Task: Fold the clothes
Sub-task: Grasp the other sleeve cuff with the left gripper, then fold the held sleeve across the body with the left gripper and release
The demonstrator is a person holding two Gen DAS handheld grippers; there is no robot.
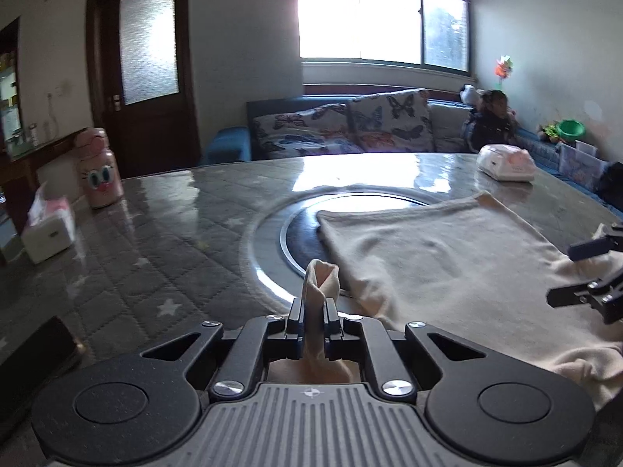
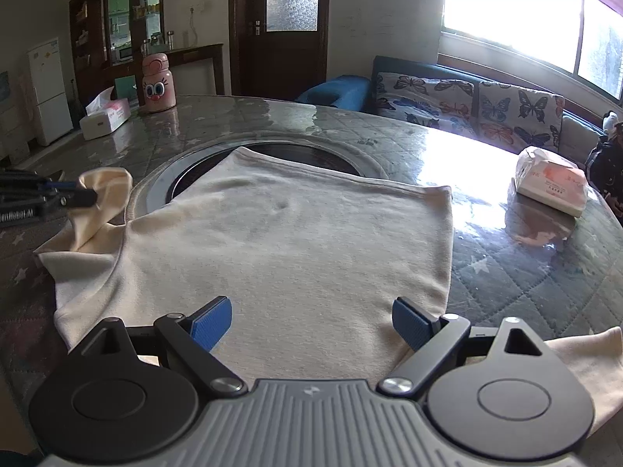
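Note:
A cream shirt (image 2: 303, 241) lies spread on the glass-topped table, its far hem over the round inset in the middle. My left gripper (image 1: 313, 311) is shut on the shirt's left sleeve (image 1: 320, 284), and a fold of the cloth sticks up between its fingers. From the right wrist view that gripper (image 2: 78, 196) shows at the left edge, holding the sleeve (image 2: 105, 190) lifted off the table. My right gripper (image 2: 311, 319) hovers open over the near part of the shirt, its blue pads (image 2: 212, 321) wide apart with nothing between them. In the left wrist view it (image 1: 576, 272) appears at the right edge.
A pink cartoon bottle (image 2: 157, 83) and a white tissue box (image 2: 105, 116) stand at the table's far left. A soft tissue pack (image 2: 553, 181) lies at the far right. The round inset (image 1: 296, 229) sits mid-table. Beyond are a butterfly-pattern sofa (image 2: 467, 97) and a person (image 1: 492, 120) seated on it.

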